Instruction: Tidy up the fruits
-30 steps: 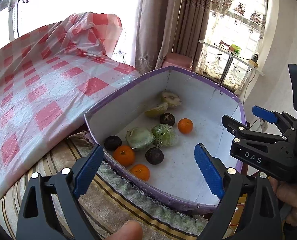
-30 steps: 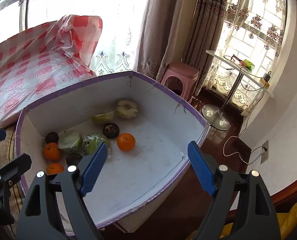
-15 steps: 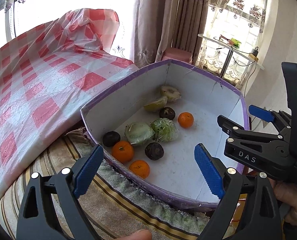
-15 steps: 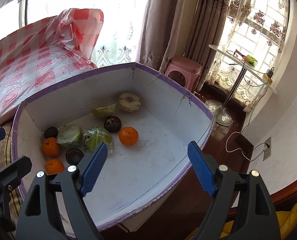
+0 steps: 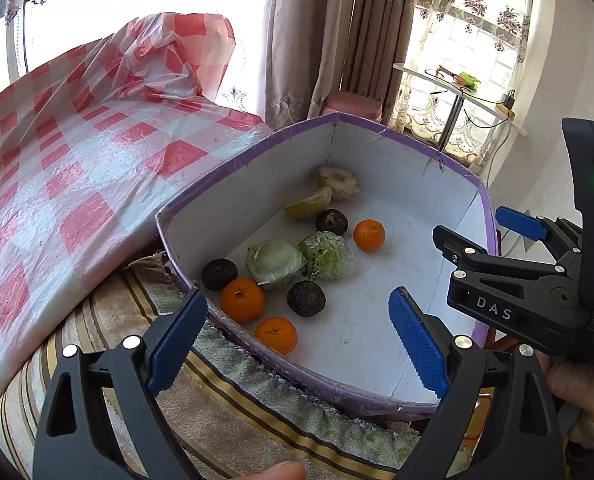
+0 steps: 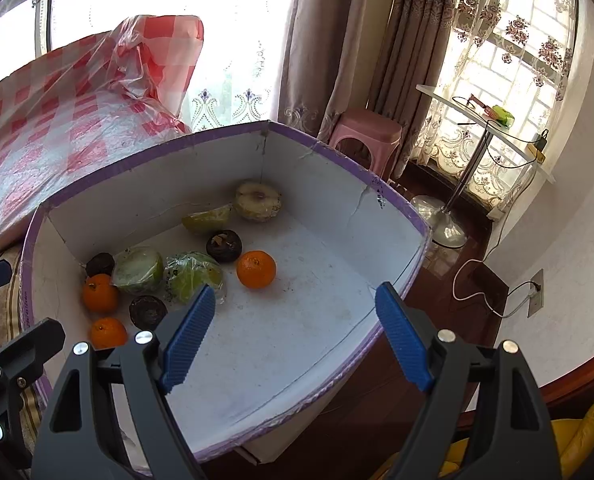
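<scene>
Inside the box (image 6: 337, 184) lie three oranges (image 6: 255, 269) and three dark fruits (image 6: 223, 245).

Strong daylight pours through the windows (image 6: 509, 40) behind the box (image 6: 317, 176), blowing them out to white. Fisheye curvature bends the dark-vignetted edges; the box's contents stay sharp, softly shadowed.

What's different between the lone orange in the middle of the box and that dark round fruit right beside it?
The lone orange is bright orange with smooth, glossy skin; the dark fruit is blackish brown and dull. The orange looks a little larger. The dark fruit shows a dried, petal-like cap on top, while the orange shows only a tiny stem dimple. Both are round, unwrapped, and sit loose on the white floor of the box, close together.
</scene>
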